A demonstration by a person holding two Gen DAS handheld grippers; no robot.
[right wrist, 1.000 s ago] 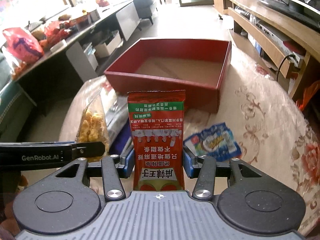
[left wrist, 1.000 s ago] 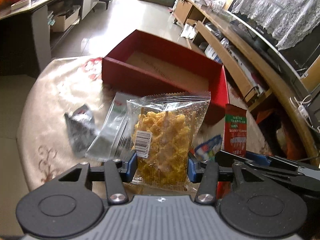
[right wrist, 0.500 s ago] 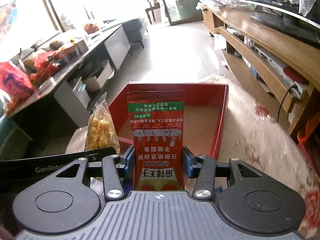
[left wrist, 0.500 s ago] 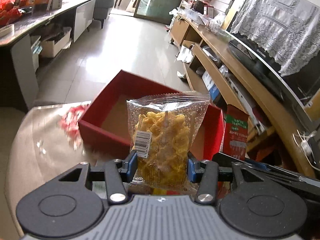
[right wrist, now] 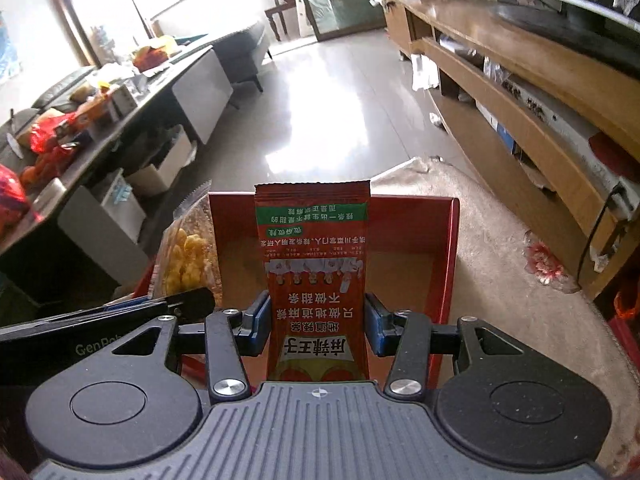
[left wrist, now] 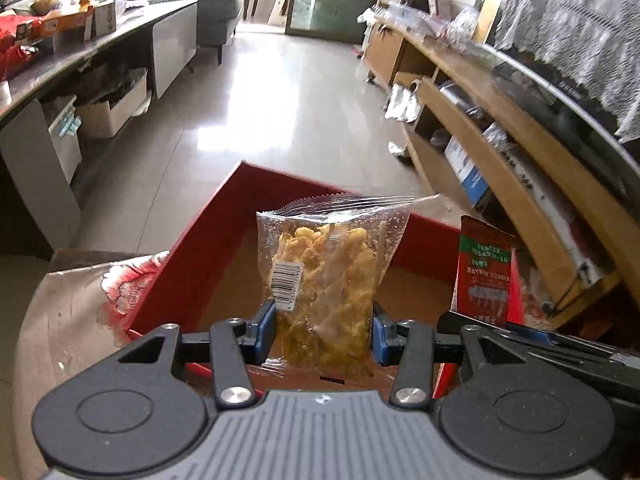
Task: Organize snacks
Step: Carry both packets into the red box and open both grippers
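Observation:
My left gripper [left wrist: 324, 332] grips a clear bag of yellow fried snacks [left wrist: 328, 272] upright, and its jaws are closing tighter on the bag. The bag hangs over the near left part of an open red box [left wrist: 188, 264] with a bare brown floor. My right gripper [right wrist: 316, 324] is shut on a red and green snack packet [right wrist: 316, 272], held upright over the same red box [right wrist: 448, 248]. The two grippers are side by side. The red packet [left wrist: 484, 272] shows at the right of the left wrist view, and the clear bag [right wrist: 186, 260] at the left of the right wrist view.
The box stands on a table with a beige floral cloth [left wrist: 80, 320]. A long wooden shelf unit [left wrist: 500, 152] runs along the right. A grey counter with clutter [left wrist: 100, 48] lines the left. Shiny tiled floor [left wrist: 280, 100] lies beyond the table.
Both grippers have carried their packets forward from the near table to over the red box. The loose snacks on the cloth have dropped out of view.

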